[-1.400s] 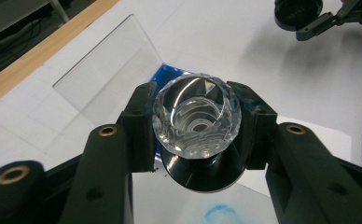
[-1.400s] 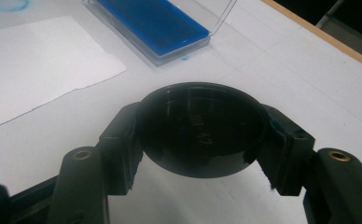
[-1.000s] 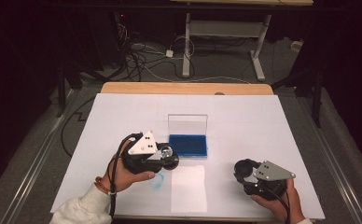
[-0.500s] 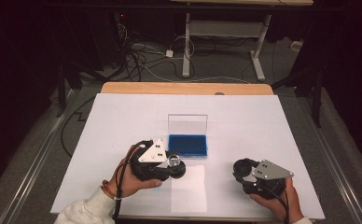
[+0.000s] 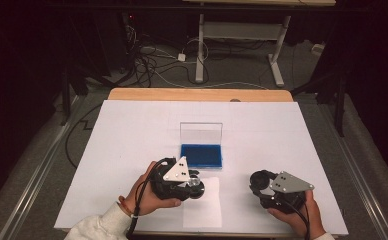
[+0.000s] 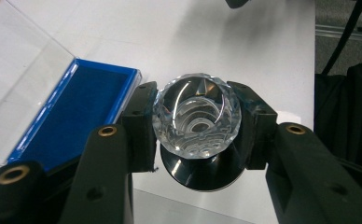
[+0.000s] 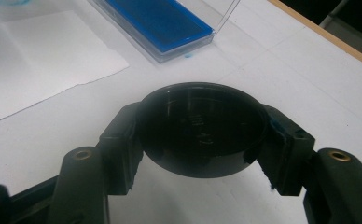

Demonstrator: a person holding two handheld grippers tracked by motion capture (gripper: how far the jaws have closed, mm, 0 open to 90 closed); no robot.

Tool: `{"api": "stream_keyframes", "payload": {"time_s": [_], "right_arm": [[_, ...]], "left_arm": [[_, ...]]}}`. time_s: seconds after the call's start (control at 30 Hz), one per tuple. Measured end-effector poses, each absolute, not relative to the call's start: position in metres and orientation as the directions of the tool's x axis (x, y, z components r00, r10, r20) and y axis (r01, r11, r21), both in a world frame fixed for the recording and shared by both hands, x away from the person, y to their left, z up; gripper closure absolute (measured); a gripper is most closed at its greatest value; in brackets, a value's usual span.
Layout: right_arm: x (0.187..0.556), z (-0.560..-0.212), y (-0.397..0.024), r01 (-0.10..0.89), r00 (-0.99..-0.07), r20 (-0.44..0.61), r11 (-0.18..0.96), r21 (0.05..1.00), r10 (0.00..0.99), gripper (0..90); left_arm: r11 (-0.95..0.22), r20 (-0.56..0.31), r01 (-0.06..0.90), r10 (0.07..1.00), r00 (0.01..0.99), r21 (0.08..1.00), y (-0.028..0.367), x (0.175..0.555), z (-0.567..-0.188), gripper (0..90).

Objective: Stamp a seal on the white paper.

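Left gripper point(image 5: 194, 184) clamped on the faceted clear knob of a stamp point(image 6: 197, 116), black round base point(image 6: 202, 170) below the jaws, facing down. Stamp axis roughly upright, maybe slightly tilted; hard to say more. Right gripper point(image 5: 258, 181) clamped across a black round cap point(image 7: 202, 128), likely the stamp's lid, parked low over the table point(image 5: 132, 125) at the right.

Key relation: stamp hangs over the near-left corner of the white paper sheet point(image 5: 202, 210), which lies just in front of the open blue ink pad point(image 5: 201, 155). From the left gripper view, pad sits just beyond and to the left of the stamp, clear lid point(image 5: 201, 133) standing up behind it. Stamp face not over the pad, over paper edge. Contact with paper: cannot tell.

Judgement: next move is a straight press down onto the sheet. Left hand point(image 5: 147, 197) is the working one and nearer to both pad and sheet; right well apart, off to the side. Risk: tilt at touchdown gives a partial print.
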State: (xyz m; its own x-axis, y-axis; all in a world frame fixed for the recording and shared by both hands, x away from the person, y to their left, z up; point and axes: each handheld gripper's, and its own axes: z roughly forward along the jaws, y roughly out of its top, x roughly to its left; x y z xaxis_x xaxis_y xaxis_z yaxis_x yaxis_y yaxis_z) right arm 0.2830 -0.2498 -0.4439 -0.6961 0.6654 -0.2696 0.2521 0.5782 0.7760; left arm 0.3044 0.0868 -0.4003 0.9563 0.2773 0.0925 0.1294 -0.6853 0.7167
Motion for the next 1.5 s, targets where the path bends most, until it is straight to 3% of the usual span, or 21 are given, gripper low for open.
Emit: {"api": "stream_keyframes", "payload": {"time_s": [1.07,1.5], "right_arm": [[0.284,-0.446,-0.248,0.252,-0.707,-0.272,0.593,0.765,0.652,38.4],[0.284,-0.447,-0.248,0.258,-0.715,-0.255,0.584,0.77,0.651,38.3]], "left_arm": [[-0.772,0.09,0.089,0.186,0.978,0.629,0.054,0.3,-0.443,54.3],[-0.793,0.089,0.089,0.178,0.98,0.603,0.054,0.298,-0.444,54.2]]}}
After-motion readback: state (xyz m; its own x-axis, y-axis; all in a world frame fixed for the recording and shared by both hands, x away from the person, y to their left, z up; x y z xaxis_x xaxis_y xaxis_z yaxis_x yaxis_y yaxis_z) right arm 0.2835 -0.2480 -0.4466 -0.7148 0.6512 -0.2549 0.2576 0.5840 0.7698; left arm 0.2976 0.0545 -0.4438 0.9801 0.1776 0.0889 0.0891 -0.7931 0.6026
